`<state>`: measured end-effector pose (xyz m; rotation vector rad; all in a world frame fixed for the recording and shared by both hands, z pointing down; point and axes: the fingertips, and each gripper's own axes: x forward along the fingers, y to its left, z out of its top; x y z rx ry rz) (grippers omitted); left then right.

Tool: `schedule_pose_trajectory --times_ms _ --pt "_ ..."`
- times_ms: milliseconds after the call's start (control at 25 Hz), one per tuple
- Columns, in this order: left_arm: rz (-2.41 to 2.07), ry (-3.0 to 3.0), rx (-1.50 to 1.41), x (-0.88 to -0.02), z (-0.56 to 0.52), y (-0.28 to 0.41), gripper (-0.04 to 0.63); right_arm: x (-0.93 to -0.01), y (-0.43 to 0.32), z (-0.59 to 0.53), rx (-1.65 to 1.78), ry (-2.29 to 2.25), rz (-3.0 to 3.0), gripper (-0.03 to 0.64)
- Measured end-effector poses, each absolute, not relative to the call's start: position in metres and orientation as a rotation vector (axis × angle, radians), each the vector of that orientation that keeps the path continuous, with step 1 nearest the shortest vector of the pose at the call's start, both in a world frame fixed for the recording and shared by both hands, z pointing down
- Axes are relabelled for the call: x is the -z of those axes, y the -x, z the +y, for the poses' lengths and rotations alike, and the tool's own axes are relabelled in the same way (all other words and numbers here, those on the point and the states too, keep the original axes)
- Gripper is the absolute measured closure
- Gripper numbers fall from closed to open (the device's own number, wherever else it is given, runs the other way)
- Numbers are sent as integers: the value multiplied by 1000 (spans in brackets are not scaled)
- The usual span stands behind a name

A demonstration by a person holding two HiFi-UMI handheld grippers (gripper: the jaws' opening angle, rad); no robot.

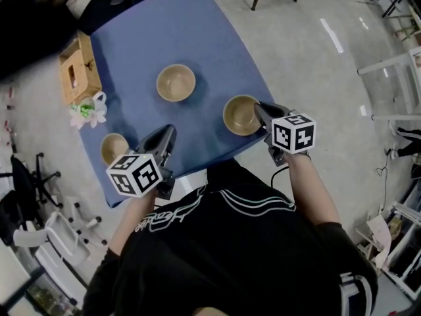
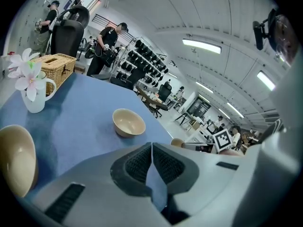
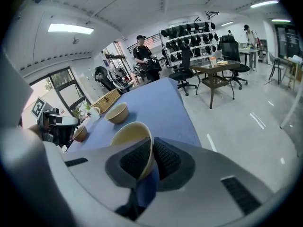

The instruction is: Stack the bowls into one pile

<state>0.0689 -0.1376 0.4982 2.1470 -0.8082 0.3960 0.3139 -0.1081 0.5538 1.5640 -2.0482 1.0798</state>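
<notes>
Pinching the rim of the round beige ceramic-looking bowl [image 1: 240,115] with the right tongs [image 1: 260,110], by the right edge of the blue-clothed bench [image 1: 164,31]. Holding the left tongs [image 1: 168,134] together, empty. Probably rigid, slick, chippable: firm rim grip.

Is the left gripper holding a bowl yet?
No, the left gripper has its fingers shut together on nothing; the nearest bowl sits apart from it.

- Left gripper [image 1: 167,134]: jaws pressed together with nothing between them; pointed forward and downward.
- Right gripper [image 1: 260,108]: pads clamped on the rim of a bowl [image 1: 241,115] (one pad inside the wall, one outside); angled more steeply downward.
- Left forearm [image 1: 129,221] and right forearm [image 1: 314,189]: bare, extended forward from the torso.
</notes>
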Motion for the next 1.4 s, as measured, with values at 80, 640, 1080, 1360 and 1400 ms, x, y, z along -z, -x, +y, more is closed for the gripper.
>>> schedule_pose_trajectory --times_ms 80,640,1080,1360,1400 --pt "-815 -2144 -388 -496 -139 -66 565 -550 -310 -111 -1072 -1549 -2056 568" --pt "-896 -2133 -303 -478 -160 -39 565 -512 -281 -160 -976 -1467 -2144 569" --pt "-945 -2117 -257 -469 -167 -25 566 -479 -250 -203 -874 -1380 -2234 571" --pt "-987 -2110 -210 -464 -175 -15 566 -472 -226 -228 -832 -1303 -2279 571" --pt "-994 -2108 -207 -464 -176 -13 566 -472 -222 -231 -826 -1292 -2283 571"
